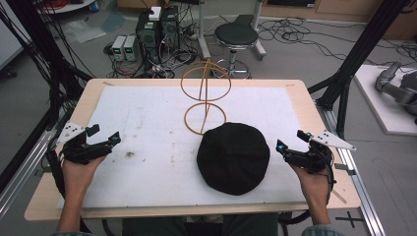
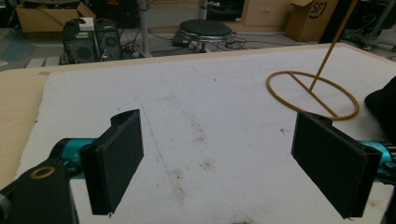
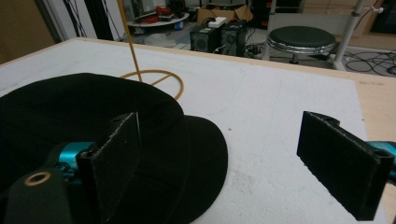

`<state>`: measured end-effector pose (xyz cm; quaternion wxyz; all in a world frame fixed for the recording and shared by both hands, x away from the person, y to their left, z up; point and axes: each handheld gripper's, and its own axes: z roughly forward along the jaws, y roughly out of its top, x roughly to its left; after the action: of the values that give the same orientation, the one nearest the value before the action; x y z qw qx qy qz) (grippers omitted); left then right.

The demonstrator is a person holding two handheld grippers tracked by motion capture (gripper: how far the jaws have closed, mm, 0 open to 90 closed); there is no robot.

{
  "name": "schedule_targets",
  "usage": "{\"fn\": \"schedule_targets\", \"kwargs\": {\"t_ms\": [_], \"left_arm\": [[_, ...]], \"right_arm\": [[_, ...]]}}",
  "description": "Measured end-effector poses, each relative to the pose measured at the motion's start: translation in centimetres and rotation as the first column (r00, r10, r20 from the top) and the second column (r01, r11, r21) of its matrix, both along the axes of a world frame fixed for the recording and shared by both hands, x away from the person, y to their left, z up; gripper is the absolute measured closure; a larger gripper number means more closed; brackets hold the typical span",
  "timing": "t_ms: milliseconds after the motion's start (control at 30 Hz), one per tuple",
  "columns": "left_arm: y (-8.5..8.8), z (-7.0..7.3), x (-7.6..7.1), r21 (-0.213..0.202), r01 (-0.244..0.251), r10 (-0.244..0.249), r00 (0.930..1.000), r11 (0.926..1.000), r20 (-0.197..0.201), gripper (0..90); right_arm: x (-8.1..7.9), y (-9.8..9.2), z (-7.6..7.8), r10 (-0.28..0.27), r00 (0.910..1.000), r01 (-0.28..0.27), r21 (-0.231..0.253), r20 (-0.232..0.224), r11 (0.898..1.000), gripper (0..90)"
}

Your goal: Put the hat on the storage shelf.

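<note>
A black cap (image 1: 233, 157) lies flat on the white mat (image 1: 147, 123), right of centre and close to the front edge. Just behind it stands a yellow wire stand (image 1: 205, 118), a base ring with an upright rod and a larger ring on top. My left gripper (image 1: 104, 133) rests at the mat's left side, open, nothing between its jaws. My right gripper (image 1: 290, 140) sits open just right of the cap. In the right gripper view the cap (image 3: 70, 107) lies behind the left jaw, and the stand (image 3: 154, 72) is beyond. The left gripper view shows the stand's base (image 2: 312, 89) and the cap's edge (image 2: 383, 102).
The mat covers a wooden table (image 1: 93, 93) with bare borders. Black frame posts (image 1: 354, 54) rise at both far corners. Beyond the table are a stool (image 1: 236, 35), computer boxes (image 1: 157, 29) and cables on the floor. A grey robot arm (image 1: 398, 86) lies far right.
</note>
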<state>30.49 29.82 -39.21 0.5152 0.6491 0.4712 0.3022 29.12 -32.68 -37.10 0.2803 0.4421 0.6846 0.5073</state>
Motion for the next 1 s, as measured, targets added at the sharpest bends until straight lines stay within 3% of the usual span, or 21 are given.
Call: {"fn": "schedule_targets", "kwargs": {"t_ms": [567, 1000], "left_arm": [[0.0, 0.0, 0.0, 0.002, 0.001, -0.001, 1.0, 1.0, -0.001, 17.0], [0.1, -0.1, 0.0, 0.001, -0.001, 0.001, 1.0, 1.0, -0.005, 17.0]], "right_arm": [[-0.3, 2.4, 0.5, 0.08, 0.9967, -0.08, 0.006, 0.017, 0.997, 13.5], [-0.6, 5.0, 0.7, 0.162, 0.9864, -0.162, -0.006, 0.03, 0.987, 13.5]]}}
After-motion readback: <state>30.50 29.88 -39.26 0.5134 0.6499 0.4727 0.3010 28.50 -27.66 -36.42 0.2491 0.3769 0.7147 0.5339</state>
